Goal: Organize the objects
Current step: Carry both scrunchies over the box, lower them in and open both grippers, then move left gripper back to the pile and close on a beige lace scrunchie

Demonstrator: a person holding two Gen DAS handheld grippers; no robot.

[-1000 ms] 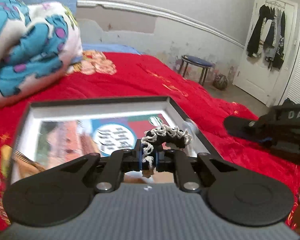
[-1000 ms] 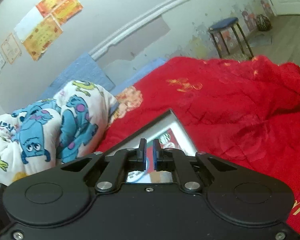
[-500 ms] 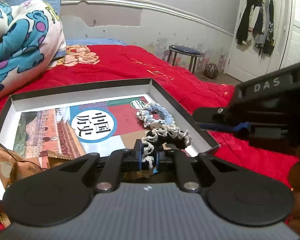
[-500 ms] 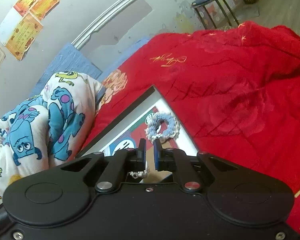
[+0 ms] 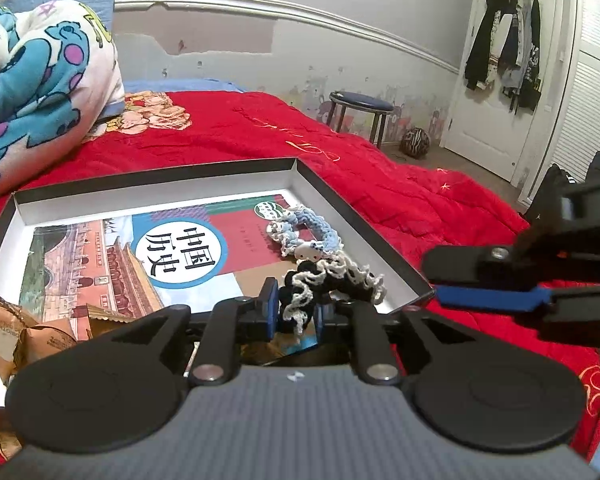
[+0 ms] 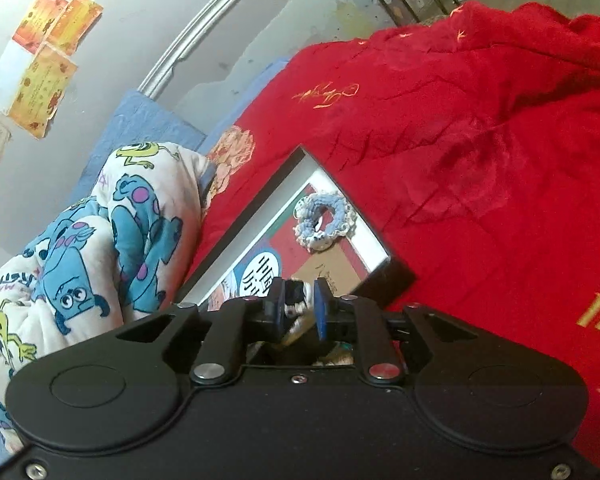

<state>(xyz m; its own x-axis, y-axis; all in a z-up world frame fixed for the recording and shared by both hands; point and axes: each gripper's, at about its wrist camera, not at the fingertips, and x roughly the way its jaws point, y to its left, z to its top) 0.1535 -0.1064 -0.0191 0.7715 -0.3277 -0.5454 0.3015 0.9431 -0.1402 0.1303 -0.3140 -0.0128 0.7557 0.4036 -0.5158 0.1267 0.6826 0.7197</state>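
Note:
A shallow black-rimmed box (image 5: 342,204) lies on the red bedspread, its floor covered by a printed picture. A blue-and-white crocheted scrunchie (image 5: 300,232) lies in its far right corner and also shows in the right wrist view (image 6: 326,222). My left gripper (image 5: 296,308) hovers low over the box's near right corner, its jaws a little apart with a black-and-white crocheted scrunchie (image 5: 332,280) resting between them. My right gripper (image 6: 300,310) is slightly open and empty, just right of the box; it shows in the left wrist view (image 5: 488,280).
Brown snack packets (image 5: 16,332) lie in the box's near left corner. A rolled monster-print blanket (image 5: 32,84) lies at the left on the bed. A blue stool (image 5: 360,108) and a door hung with clothes (image 5: 508,52) stand beyond the bed.
My left gripper's jaws have parted from a tight grip on the black-and-white scrunchie as it came lower over the box. My right gripper's jaws have also opened a little.

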